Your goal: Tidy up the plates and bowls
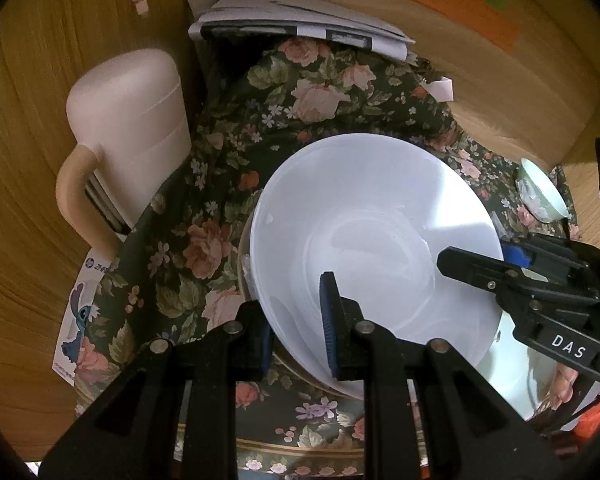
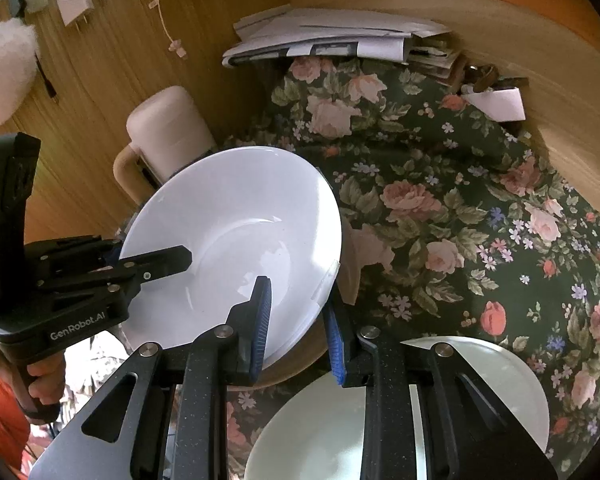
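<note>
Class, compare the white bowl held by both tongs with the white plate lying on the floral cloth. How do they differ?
The white bowl is deep and tilted; the white plate is shallow and lies flat. The bowl's rim sits between the fingers of the left tongs and the right tongs; the plate is ungripped on the floral cloth. Both are plain, glossy white.

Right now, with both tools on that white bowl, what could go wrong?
The wide white ceramic bowl is pinched only at its rim on opposite sides by the left tool and the right tool; it is tilted, so it might slip or twist out. It sits over a tan bowl beneath, so a drop could chip both. The pale green plate lies close under the right tool and could be knocked.
</note>
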A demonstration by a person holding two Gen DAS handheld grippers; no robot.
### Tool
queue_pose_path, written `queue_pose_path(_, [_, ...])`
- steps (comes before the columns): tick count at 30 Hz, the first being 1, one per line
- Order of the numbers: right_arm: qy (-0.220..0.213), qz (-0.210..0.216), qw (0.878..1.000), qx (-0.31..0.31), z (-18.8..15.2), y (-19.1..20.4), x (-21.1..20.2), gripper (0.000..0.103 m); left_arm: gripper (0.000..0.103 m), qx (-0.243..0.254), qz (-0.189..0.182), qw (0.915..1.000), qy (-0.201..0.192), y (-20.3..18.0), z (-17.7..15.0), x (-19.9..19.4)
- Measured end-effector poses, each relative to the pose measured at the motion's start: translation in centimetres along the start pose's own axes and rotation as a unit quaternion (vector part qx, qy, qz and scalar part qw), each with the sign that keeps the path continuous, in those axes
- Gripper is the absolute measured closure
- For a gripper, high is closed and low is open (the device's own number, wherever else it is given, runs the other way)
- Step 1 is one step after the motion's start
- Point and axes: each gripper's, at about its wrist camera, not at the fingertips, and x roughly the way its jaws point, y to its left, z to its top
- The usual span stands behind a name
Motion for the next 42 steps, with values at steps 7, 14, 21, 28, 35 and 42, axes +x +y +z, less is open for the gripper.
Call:
queue_pose_path(7, [0.007, -0.009, 1.000, -0.010, 0.1, 0.0, 0.3, 0.079, 0.083, 0.017, 0.014, 0.9997, -0.006, -0.4, -0.1, 0.5])
queue_pose_path(14, [0.002, -0.023, 0.999, -0.027, 0.3, 0.4, -0.3, 0.077, 0.083, 0.021, 0.022, 0.9995, -0.006, -0.4, 0.0, 0.9])
queue_pose_path(21, [-0.001, -0.025, 0.999, -0.033, -0.1, 0.2, -0.7, 0.077, 0.083, 0.025, 0.031, 0.9992, -0.010, -0.5, 0.5, 1.4])
queue_pose_path(28, [-0.010, -0.029, 0.999, -0.026, -0.2, -0.4, -1.5, 0.076, 0.072, 0.034, 0.028, 0.9990, 0.004, -0.9, 1.0, 1.5])
queue_pose_path(35, [-0.044, -0.046, 0.998, -0.017, 0.4, -1.7, -3.8, 0.057, 0.041, 0.052, 0.038, 0.9979, -0.006, -2.4, 1.9, 0.8])
queue_pose_path(42, [-0.080, -0.079, 0.994, -0.007, 0.9, -3.9, -6.6, 0.042, 0.035, 0.052, 0.031, 0.9969, -0.051, -3.5, 4.0, -1.5])
